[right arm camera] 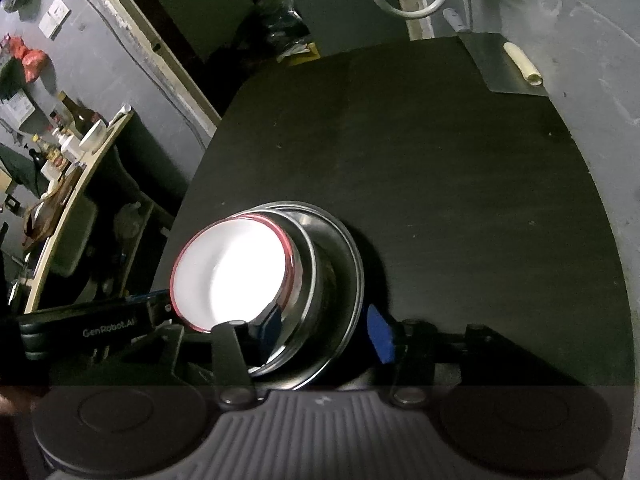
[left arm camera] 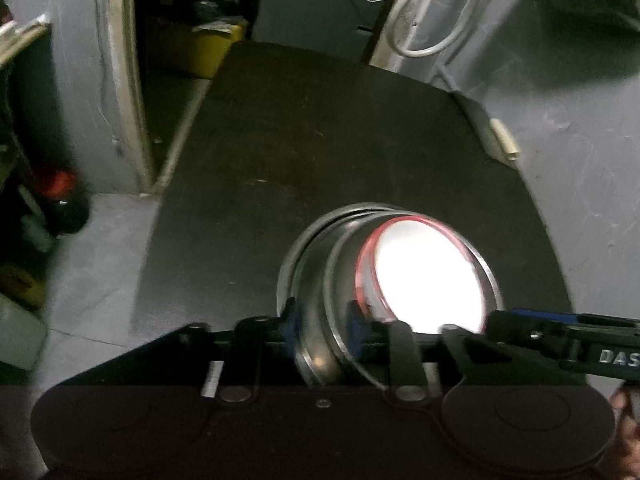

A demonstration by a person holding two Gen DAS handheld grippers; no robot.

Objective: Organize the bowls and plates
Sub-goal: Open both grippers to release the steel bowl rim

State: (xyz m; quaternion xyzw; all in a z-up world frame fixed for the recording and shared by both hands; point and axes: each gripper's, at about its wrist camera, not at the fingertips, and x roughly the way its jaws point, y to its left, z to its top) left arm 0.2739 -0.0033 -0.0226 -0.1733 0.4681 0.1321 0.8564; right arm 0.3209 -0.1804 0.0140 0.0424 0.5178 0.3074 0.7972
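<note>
The stacked steel plates and bowl, a red-rimmed white bowl nested on top, sit low in frame on the dark round table, their rims between the half-spread, non-pressing fingers of the left gripper and right gripper, a cream roll lying farther back at upper right.

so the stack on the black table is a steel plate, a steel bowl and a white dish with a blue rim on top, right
Nearly. The rim of the white dish is red, not blue, as the right wrist view shows. The rest holds: it sits in a steel bowl on a steel plate on the black table.
</note>
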